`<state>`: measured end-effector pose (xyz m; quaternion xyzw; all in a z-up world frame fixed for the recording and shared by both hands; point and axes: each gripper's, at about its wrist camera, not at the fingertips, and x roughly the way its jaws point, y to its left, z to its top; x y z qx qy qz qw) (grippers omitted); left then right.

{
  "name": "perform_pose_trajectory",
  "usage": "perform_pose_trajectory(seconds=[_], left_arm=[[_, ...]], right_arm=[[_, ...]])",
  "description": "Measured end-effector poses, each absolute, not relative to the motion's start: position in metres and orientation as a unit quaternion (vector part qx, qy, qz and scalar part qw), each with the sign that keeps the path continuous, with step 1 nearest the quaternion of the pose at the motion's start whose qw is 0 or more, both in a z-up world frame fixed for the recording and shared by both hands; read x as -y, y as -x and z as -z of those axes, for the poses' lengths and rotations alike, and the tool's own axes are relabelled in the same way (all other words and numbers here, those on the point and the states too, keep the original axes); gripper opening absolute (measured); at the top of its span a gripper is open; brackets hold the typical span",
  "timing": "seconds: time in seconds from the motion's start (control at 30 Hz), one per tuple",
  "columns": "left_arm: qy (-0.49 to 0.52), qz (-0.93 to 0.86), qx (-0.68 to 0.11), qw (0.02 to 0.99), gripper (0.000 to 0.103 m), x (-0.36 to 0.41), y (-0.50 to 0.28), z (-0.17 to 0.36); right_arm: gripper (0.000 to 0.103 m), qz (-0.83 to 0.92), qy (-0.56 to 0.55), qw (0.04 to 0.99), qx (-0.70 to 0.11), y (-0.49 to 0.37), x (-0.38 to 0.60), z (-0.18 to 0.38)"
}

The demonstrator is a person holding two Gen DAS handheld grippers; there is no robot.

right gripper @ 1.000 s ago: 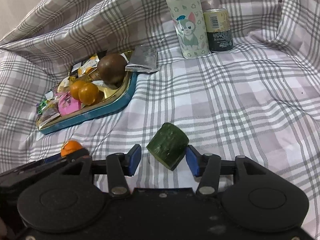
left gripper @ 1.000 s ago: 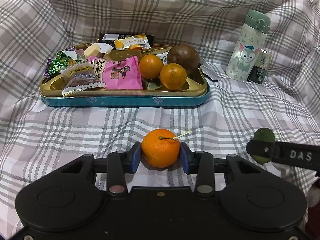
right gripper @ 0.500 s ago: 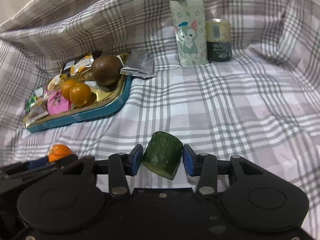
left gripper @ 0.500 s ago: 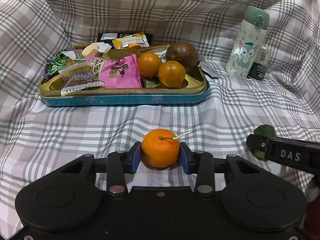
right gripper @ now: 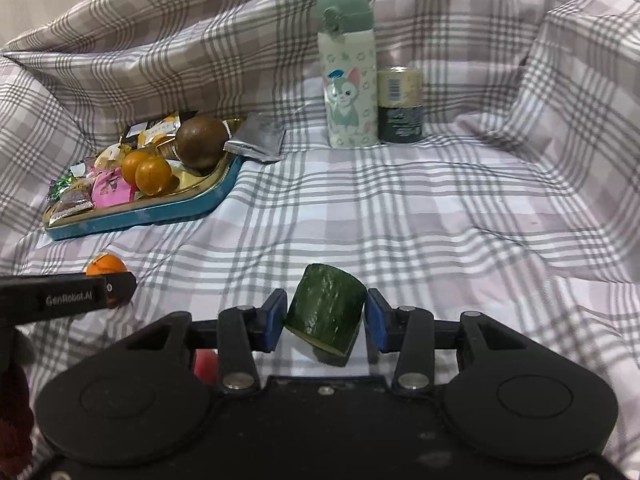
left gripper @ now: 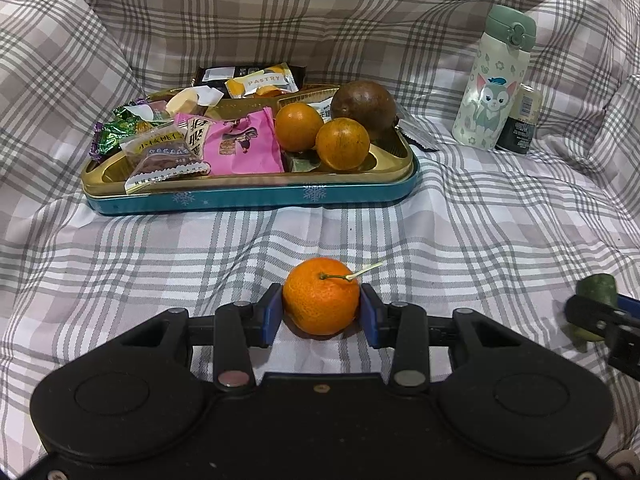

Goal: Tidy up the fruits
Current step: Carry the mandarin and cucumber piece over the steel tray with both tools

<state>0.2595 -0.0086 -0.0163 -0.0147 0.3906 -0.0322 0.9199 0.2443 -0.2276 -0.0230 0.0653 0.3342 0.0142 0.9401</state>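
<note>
My left gripper (left gripper: 320, 318) is shut on a small orange (left gripper: 320, 296) with a stem, just above the plaid cloth. The right gripper (right gripper: 326, 322) is shut on a short green cucumber piece (right gripper: 326, 312), tilted between the blue pads. A teal tin tray (left gripper: 248, 196) with a gold inside lies ahead of the left gripper. It holds two oranges (left gripper: 298, 126) and a brown round fruit (left gripper: 363, 104) at its right end, and snack packets at its left. The right wrist view shows the tray (right gripper: 160, 212) far left and the held orange (right gripper: 105, 264) low at the left edge.
A cat-print bottle (left gripper: 494, 80) and a dark can (left gripper: 520, 120) stand behind and to the right of the tray. A silver packet (right gripper: 256, 138) lies at the tray's right corner. Plaid cloth rises in folds at the back and on both sides.
The right gripper's jaws closed onto the cucumber piece, and the gripper with it shifted rightward in the left wrist view. The left gripper and its orange stayed put.
</note>
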Motion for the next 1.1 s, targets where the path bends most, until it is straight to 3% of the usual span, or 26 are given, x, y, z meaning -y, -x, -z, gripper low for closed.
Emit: perform_pose_trajectory(seconds=[0.6, 1.1], left_arm=[[0.026, 0.019, -0.346, 0.938, 0.048, -0.004, -0.179, -0.04], [0.001, 0.04, -0.378, 0.925, 0.048, 0.025, -0.072, -0.046]], right_arm=[[0.044, -0.041, -0.085, 0.949, -0.3, -0.164, 0.238, -0.003], [0.045, -0.07, -0.095, 0.948, -0.295, -0.071, 0.245, -0.027]])
